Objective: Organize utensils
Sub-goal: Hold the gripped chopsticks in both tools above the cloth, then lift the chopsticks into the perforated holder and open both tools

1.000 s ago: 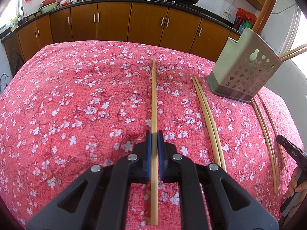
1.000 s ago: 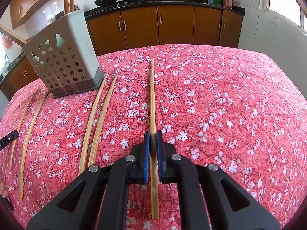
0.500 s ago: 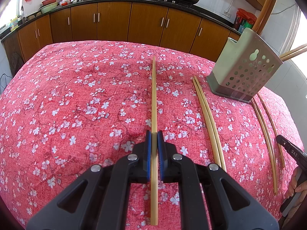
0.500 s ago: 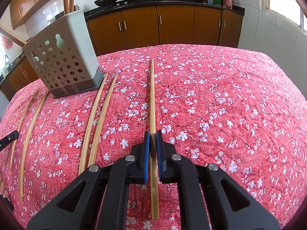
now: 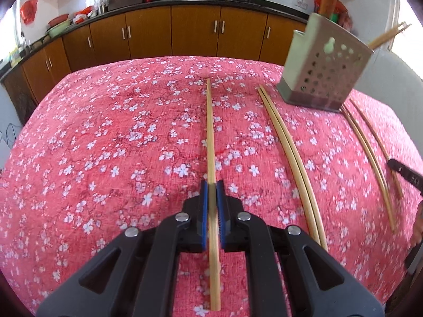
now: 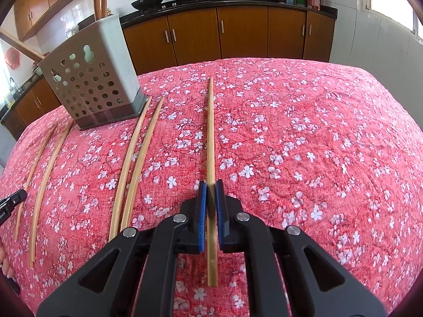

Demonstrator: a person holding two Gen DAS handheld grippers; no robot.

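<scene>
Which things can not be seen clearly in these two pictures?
- Left wrist view: the utensil holder is motion-blurred; what stands inside is cut off at the top edge.
- Right wrist view: the left gripper is cut off by the left edge.
- Both views: the fingers hide part of each clamped chopstick.

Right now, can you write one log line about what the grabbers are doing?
left gripper: shut on chopstick | right gripper: shut on chopstick | holder: upright

Bright window daylight; fisheye-bent edges, left view motion-blurred.

Left tool with chopstick, shifted leftward.
</scene>
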